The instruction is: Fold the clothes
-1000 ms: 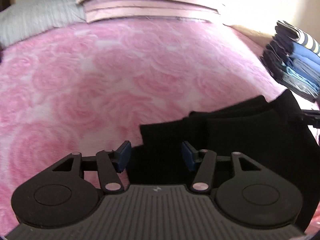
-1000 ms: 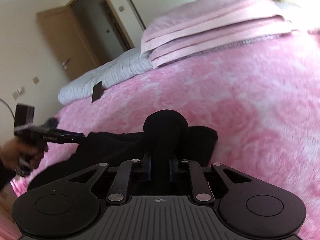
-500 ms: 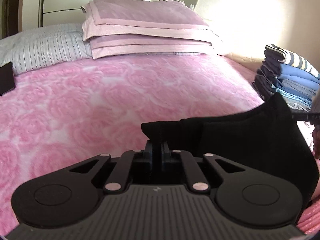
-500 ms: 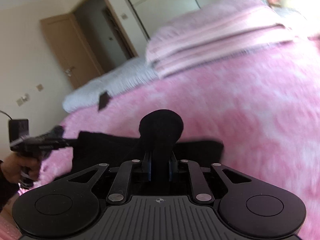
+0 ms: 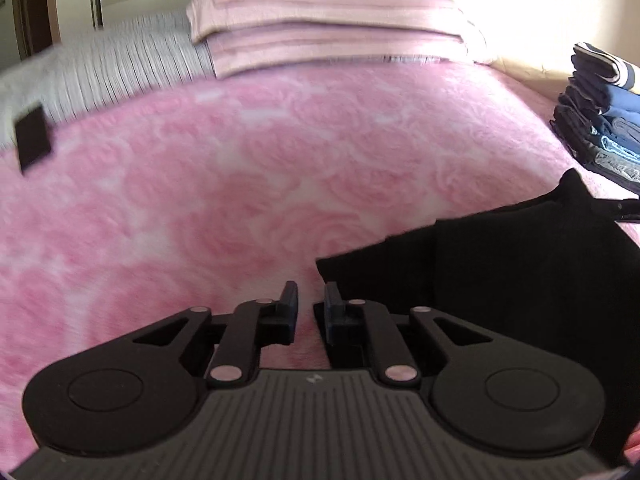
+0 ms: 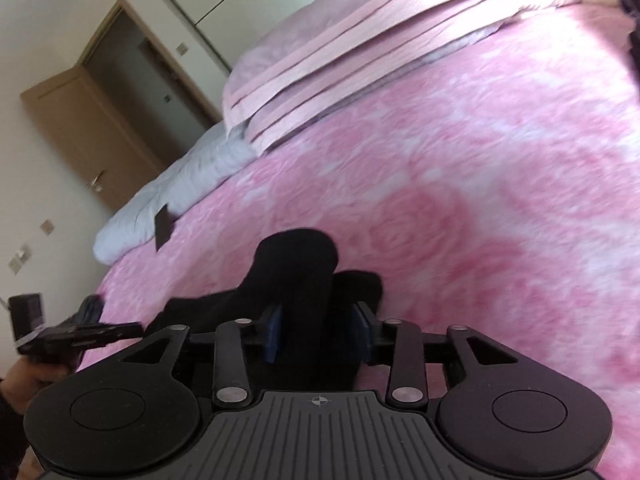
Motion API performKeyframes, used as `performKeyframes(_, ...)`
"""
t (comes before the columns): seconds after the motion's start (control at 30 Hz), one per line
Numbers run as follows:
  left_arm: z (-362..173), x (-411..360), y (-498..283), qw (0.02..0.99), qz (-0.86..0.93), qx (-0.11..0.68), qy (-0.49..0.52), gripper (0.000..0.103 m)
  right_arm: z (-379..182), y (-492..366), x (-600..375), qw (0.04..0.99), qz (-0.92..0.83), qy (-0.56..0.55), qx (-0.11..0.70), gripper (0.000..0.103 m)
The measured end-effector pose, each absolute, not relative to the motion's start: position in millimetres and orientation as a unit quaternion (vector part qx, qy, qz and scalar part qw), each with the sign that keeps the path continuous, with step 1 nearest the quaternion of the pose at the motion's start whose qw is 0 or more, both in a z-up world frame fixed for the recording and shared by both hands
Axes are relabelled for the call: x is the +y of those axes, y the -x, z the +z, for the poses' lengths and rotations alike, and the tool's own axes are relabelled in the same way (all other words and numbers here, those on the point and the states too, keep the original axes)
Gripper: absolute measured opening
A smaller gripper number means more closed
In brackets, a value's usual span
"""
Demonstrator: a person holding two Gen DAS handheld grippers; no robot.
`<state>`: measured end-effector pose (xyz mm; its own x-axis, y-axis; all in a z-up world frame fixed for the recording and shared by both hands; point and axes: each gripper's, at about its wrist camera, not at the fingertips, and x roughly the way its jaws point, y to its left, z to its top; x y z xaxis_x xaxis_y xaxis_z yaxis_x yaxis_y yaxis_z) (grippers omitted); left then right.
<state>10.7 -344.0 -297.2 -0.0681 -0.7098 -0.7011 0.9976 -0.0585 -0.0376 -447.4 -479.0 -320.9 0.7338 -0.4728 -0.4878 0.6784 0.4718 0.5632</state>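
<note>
Pink rose-patterned fleece blanket covers the bed, with folded pink pillows at its head and a stack of folded blue clothes at the right edge. On it lies the black folded garment. The left claw is released, empty, just beside the garment's corner. The right claw is spread, a fold of black cloth standing between its pads.

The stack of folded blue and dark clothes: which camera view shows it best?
The left wrist view shows the stack of folded blue and dark clothes best: several layers are visible at the right edge, on the pink rose-patterned blanket. The right wrist view shows only a dark, cropped sliver at its upper right edge, probably that stack.
</note>
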Motion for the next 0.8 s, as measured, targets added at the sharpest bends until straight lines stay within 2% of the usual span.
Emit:
performKeyframes(0.1, -274, -336, 5, 0.614, -0.704, 0.256, -0.249, 0.009, -310, 444, -477, 0.853, -0.340, -0.374, 0.129, 0.038)
performKeyframes(0.23, -262, -340, 48, 0.546, -0.765, 0.255, -0.229, 0.011, -308, 432, -491, 0.858, -0.337, -0.364, 0.137, 0.037)
performKeyframes(0.27, -263, -345, 60, 0.527, -0.778, 0.256, -0.228, 0.012, -310, 428, -497, 0.856, -0.338, -0.363, 0.145, 0.019)
performKeyframes(0.3, -264, -350, 72, 0.508, -0.790, 0.258, -0.227, 0.012, -314, 425, -505, 0.851, -0.342, -0.364, 0.161, 0.012)
performKeyframes(0.43, -286, -369, 93, 0.486, -0.789, 0.269, -0.263, 0.012, -343, 418, -531, 0.837, -0.328, -0.392, 0.196, 0.012)
performKeyframes(0.57, -308, -387, 114, 0.463, -0.786, 0.279, -0.299, 0.016, -343, 421, -534, 0.846, -0.315, -0.378, 0.204, 0.012)
performKeyframes(0.8, -310, -392, 134, 0.469, -0.770, 0.275, -0.335, 0.016, -287, 448, -466, 0.863, -0.350, -0.316, 0.181, 0.016)
